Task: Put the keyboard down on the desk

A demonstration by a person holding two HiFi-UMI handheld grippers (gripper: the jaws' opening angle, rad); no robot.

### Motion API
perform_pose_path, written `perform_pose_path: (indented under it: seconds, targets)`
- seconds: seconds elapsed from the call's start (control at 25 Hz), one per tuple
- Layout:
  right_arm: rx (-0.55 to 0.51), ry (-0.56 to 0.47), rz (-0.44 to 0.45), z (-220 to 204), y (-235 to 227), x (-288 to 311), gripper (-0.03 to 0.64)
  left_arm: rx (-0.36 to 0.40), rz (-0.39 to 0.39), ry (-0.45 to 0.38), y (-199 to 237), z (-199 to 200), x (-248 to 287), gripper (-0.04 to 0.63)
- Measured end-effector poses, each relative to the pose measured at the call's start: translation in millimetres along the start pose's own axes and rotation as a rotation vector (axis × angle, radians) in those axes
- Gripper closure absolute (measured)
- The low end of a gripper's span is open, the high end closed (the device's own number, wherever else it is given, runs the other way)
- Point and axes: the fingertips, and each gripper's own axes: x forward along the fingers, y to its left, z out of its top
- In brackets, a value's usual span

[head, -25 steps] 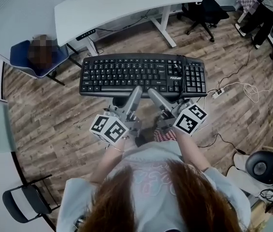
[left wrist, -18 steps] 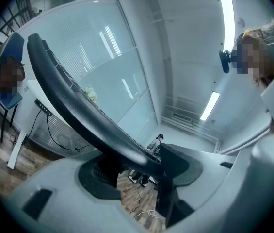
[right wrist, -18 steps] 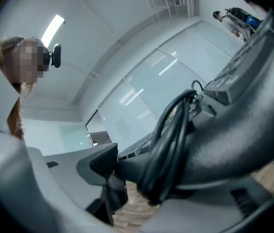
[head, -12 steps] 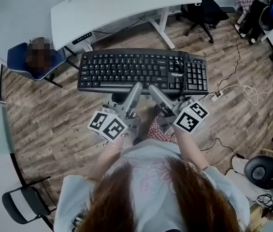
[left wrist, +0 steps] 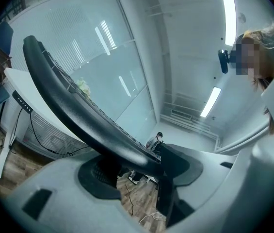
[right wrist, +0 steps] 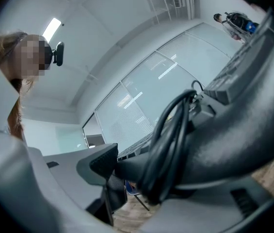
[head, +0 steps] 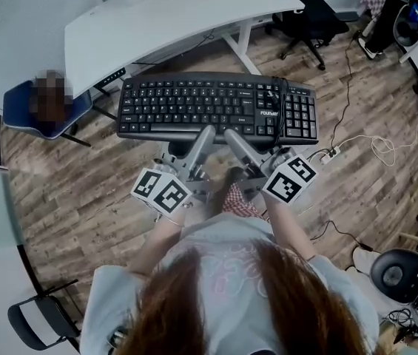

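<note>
I hold the black keyboard (head: 216, 108) up in the air with my 2 grippers, on my side of the white desk (head: 172, 13) and not on it. Seen from my head, its far edge sits just short of the desk's near edge, and below it is the wooden floor (head: 68, 191) in front of the desk. The keys face up and its long side runs roughly along the desk's front.

My left gripper (head: 203, 135) is clamped on the keyboard's near edge, a little left of its middle. In the left gripper view the 2 jaws of that gripper (left wrist: 137, 161) press on the dark rounded rim of the keyboard (left wrist: 78, 115) from both faces, with no gap showing. My right gripper (head: 231, 135) bites the same near edge just beside the left one, under the space bar end. In the right gripper view that gripper (right wrist: 146, 178) is closed on the keyboard (right wrist: 243, 130) together with its bundled black cable (right wrist: 168, 144), which loops through the grip. From my head, the cable (head: 277, 113) runs across the keys between the main block and the number pad.

A blue chair (head: 42, 106) stands at the desk's left end, and a black office chair (head: 316, 13) at its right end. A white lead (head: 364, 140) lies on the floor to the right, in front of the desk.
</note>
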Motion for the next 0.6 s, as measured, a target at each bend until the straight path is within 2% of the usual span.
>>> perform_pose_path:
  seconds: [0.16, 0.36, 0.6]
  targets:
    - [-0.011, -0.015, 0.004, 0.9, -19.8, 8.7, 0.337, 0.012, -0.018, -0.011, 13.1, -4.4, 16.7, 0.357]
    - [-0.060, -0.050, 0.029, -40.5, 57.1, -23.3, 0.339, 0.044, -0.069, -0.052, -13.7, -1.3, -71.5, 0.357]
    - [-0.064, -0.051, 0.038, -27.2, 51.2, -19.3, 0.342, 0.049, -0.069, -0.052, -16.6, 3.4, -57.9, 0.357]
